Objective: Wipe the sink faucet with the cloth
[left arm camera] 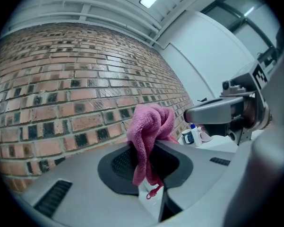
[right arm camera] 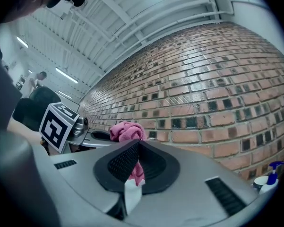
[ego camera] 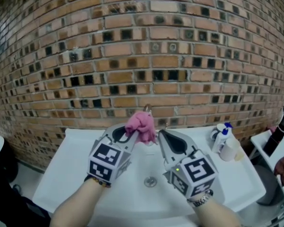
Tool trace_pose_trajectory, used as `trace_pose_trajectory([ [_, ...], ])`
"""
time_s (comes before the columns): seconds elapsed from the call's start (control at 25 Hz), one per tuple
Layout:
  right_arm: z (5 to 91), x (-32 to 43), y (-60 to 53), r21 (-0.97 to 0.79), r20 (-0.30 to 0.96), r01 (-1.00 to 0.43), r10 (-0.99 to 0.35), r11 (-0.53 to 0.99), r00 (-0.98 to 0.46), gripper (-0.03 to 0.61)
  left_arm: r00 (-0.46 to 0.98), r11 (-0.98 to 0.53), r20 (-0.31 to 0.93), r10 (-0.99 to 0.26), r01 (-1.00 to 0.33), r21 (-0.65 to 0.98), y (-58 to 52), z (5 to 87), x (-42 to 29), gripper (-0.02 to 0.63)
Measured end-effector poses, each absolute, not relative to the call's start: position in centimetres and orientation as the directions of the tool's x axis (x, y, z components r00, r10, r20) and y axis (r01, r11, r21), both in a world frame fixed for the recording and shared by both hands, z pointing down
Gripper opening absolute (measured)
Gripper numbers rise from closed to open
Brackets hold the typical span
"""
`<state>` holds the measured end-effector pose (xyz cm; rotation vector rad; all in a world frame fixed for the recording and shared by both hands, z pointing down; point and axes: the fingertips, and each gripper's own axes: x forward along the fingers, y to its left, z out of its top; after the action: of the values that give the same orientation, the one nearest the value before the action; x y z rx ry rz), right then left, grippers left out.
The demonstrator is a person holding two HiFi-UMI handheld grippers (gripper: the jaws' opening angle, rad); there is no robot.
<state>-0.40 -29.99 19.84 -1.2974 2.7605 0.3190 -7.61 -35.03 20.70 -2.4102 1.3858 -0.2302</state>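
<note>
A bunched pink cloth [ego camera: 141,125] hangs in my left gripper [ego camera: 132,135], whose jaws are shut on it. In the left gripper view the cloth [left arm camera: 149,122] rises out of the pads and drapes down between them. Only the chrome top of the faucet [ego camera: 148,109] shows, just behind the cloth at the back of the white sink [ego camera: 127,193]. My right gripper [ego camera: 159,132] is shut, its tip beside the cloth's right edge. The right gripper view shows the cloth [right arm camera: 127,130] just past its closed tips [right arm camera: 138,143]. Both grippers point level at the brick wall.
The drain [ego camera: 150,181] lies below the grippers in the basin. Bottles [ego camera: 221,136] and a white cup [ego camera: 231,149] stand on the sink's right ledge. A black object [ego camera: 279,134] leans at the far right. The brick wall [ego camera: 142,56] rises close behind the faucet.
</note>
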Motion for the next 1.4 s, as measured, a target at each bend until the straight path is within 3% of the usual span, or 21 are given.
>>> trace_pose_trajectory([
  [1.4,21.3,1.1,-33.2,0.099,-0.167,-0.779,-0.762,0.619,-0.626,0.012,0.519,-0.450,0.021,-0.854,-0.720,-0.528,-44.8,16.5,-6.9,0.066],
])
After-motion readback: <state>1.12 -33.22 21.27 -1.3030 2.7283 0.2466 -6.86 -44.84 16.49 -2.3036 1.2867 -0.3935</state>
